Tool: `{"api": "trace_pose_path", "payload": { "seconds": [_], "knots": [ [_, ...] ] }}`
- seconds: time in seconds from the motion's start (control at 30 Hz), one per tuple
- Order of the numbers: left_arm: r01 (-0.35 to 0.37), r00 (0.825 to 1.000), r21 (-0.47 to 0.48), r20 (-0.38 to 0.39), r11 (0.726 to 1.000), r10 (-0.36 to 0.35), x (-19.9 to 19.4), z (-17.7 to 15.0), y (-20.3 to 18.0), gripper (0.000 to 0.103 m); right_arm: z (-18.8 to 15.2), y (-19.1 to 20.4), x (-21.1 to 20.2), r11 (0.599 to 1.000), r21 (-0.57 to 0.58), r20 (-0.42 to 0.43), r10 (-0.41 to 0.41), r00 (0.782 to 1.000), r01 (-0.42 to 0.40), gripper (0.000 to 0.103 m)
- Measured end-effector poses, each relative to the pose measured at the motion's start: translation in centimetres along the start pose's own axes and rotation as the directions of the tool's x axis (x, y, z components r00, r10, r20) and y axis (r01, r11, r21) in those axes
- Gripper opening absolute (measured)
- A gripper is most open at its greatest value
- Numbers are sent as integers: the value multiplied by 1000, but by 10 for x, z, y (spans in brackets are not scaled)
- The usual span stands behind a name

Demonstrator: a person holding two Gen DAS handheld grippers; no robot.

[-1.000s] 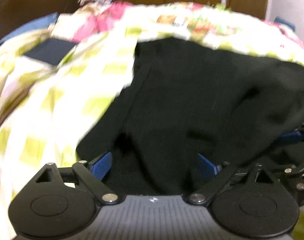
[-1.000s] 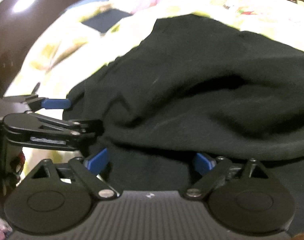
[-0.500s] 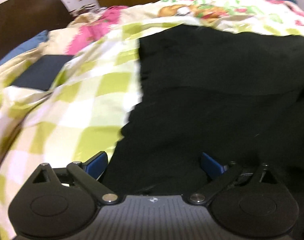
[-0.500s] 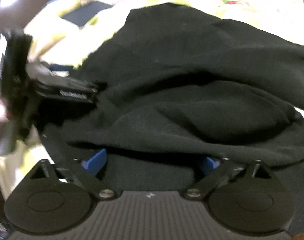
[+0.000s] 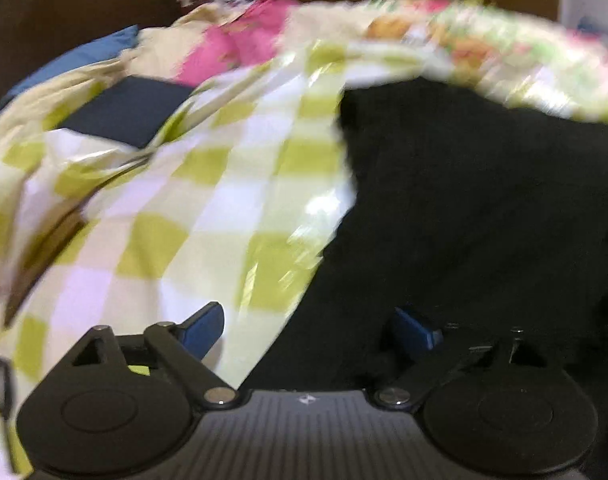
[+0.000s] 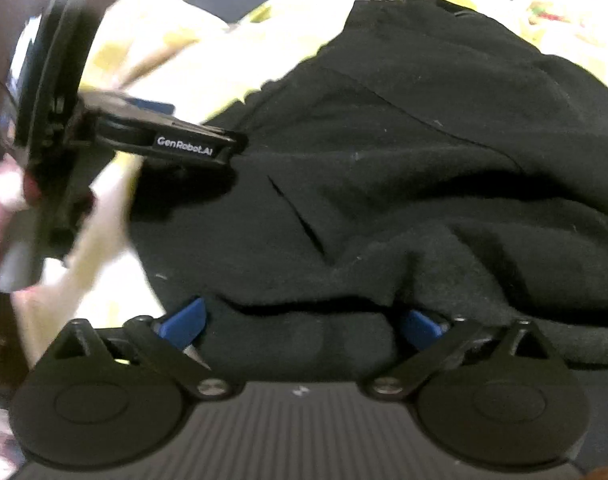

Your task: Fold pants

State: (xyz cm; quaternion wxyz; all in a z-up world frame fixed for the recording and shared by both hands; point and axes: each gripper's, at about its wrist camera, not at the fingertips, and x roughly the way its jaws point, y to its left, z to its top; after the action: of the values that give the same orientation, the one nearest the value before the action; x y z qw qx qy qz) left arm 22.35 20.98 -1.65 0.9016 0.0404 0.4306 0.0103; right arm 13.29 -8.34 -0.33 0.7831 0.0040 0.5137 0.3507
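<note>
A: Pulling back, the left gripper (image 5: pixel 308 328) now sits spread over the pants (image 5: pixel 484 208) edge at five o'clock on the checked quilt (image 5: pixel 192 216)?

B: Yes. The right gripper (image 6: pixel 304 324), also spread, has cloth bunched between its fingers; the fold looks laid.

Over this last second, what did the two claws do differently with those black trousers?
The left claw slid leftward off the black fabric pants; one blue finger now lies over the green-checked bedsheet. Both claws stayed wide open, the right claw in place at the pants.
</note>
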Motion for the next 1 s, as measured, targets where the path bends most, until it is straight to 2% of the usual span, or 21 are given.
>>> {"api": "trace_pose_path", "payload": {
  "seconds": [0.07, 0.1, 0.13, 0.27, 0.33, 0.43, 0.53, 0.6, 0.7, 0.83, 1.0],
  "knots": [
    [163, 986, -21, 35, 986, -162, -14, 12, -3, 103, 12, -17, -30, 1000, 10, 62, -1, 998, 0, 90],
    [208, 977, -2, 53, 978, -208, -16, 22, -10, 103, 18, -24, -40, 1000, -1, 90, -5, 996, 5, 91],
    [218, 973, 34, 68, 975, -220, -17, 30, -19, 103, 23, -31, -51, 999, -26, 115, -17, 993, 20, 91],
    [191, 972, 194, 98, 962, -213, 8, 71, -57, 103, 66, -64, -58, 971, -132, 181, -174, 968, 200, 91],
    [199, 969, 252, 91, 947, -228, 28, 92, -66, 103, 92, -93, -50, 956, -172, 181, -207, 961, 239, 90],
    [153, 977, 329, 91, 932, -193, 57, 113, -78, 103, 123, -127, -38, 940, -181, 176, -259, 950, 290, 90],
    [128, 983, 366, 79, 922, -168, 82, 126, -88, 103, 131, -143, -23, 949, -156, 186, -244, 952, 273, 90],
    [149, 980, 365, 73, 919, -187, 93, 125, -94, 103, 132, -148, -15, 958, -139, 193, -223, 956, 251, 90],
    [157, 979, 370, 65, 916, -194, 101, 123, -104, 103, 137, -142, 5, 942, -177, 197, -249, 948, 284, 90],
    [118, 980, 443, 90, 889, -175, 103, 128, -111, 103, 146, -148, 18, 915, -240, 187, -284, 940, 325, 90],
    [108, 981, 490, 89, 865, -174, 111, 139, -109, 103, 162, -164, 22, 914, -252, 198, -275, 941, 320, 90]
  ]
}}
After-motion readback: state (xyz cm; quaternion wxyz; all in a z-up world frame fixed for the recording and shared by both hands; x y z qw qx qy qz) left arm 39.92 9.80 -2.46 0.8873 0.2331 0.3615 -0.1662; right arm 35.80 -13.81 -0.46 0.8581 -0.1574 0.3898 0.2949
